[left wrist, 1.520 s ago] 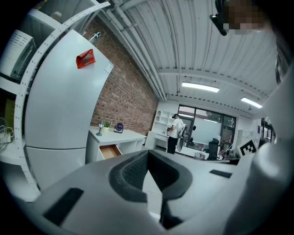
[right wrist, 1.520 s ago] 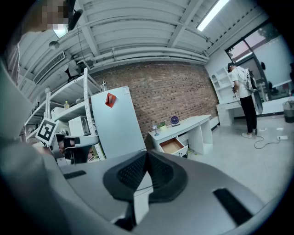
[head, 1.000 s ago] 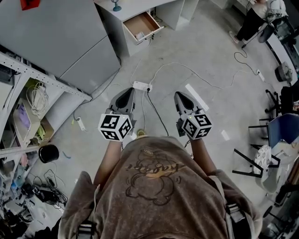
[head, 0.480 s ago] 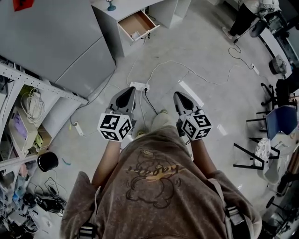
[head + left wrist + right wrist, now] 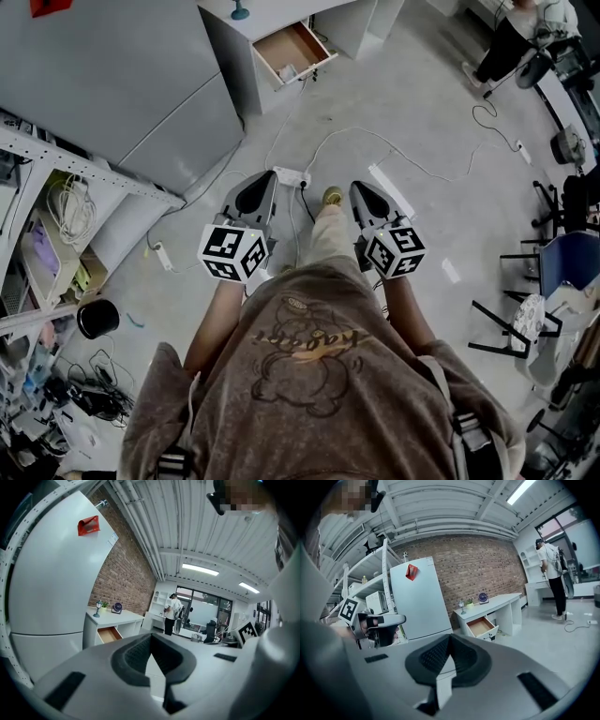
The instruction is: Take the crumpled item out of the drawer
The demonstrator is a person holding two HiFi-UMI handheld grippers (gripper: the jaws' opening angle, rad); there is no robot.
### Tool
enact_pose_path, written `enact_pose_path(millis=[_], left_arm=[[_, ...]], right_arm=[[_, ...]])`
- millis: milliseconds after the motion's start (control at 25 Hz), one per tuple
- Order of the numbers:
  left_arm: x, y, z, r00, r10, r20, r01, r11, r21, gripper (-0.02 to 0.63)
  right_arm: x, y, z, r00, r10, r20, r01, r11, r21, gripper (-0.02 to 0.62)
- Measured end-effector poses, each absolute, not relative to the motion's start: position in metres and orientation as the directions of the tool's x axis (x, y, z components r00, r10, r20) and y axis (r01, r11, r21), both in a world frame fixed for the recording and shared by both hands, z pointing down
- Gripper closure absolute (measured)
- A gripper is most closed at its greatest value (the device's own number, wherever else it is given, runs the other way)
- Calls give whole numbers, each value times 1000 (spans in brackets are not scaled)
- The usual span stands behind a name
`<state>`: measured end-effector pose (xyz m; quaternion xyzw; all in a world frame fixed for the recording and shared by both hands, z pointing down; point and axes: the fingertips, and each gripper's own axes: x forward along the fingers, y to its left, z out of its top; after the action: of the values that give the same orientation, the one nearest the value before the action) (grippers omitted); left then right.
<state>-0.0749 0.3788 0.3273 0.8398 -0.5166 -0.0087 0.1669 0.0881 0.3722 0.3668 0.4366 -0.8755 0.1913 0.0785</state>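
**Entry: crumpled item**

Location: inside the pulled-out drawer of the white counter, toward the drawer end farthest from the counter. Visible only in the head view, as a small pale patch on the brown drawer floor. Not made out in either gripper view.

Orientation: too small to read any long axis or facing for the item itself. Drawer long axis straight out from the counter front, top open.

Progress: drawer already open; item not yet touched or lifted. Judged to be at the approach stage, with reach, grasp and withdrawal all left to do.

Left gripper: well apart from the counter, over bare floor, aimed roughly toward it. Fingers pressed together tip to tip, nothing between them.

Right gripper: likewise well apart from the counter, aimed roughly toward it. Fingers closed against each other, empty.

Remaining, as judged: closing the gap to the counter, parting one pair of fingers, reaching down into the drawer from above, closing on the pale patch, lifting clear of the drawer walls.

Also present: power strip with trailing cable on the floor, between the grippers and the counter. Possible trip hazard on the way.
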Motion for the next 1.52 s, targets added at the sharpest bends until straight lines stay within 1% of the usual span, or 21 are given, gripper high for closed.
enact_pose_path(millis=[560,920,1160,1520], left_arm=[[-74,275,336,419,-892,169,-887,-362,287,598],[-65,200,332,362,-908,210,-910,-297,288,598],[-60,150,324,312,-926,212,-926,-246,287,598],[-47,91,329,234,-946,223,-947,-170,272,598]], right_arm=[[85,265,376,-647,-695,314,-762,587,-273,598],[84,179,377,-710,-624,325,-704,639,-311,598],[79,122,373,-759,-571,314,-650,689,-321,598],[96,44,377,-799,-518,306,-599,735,-319,598]])
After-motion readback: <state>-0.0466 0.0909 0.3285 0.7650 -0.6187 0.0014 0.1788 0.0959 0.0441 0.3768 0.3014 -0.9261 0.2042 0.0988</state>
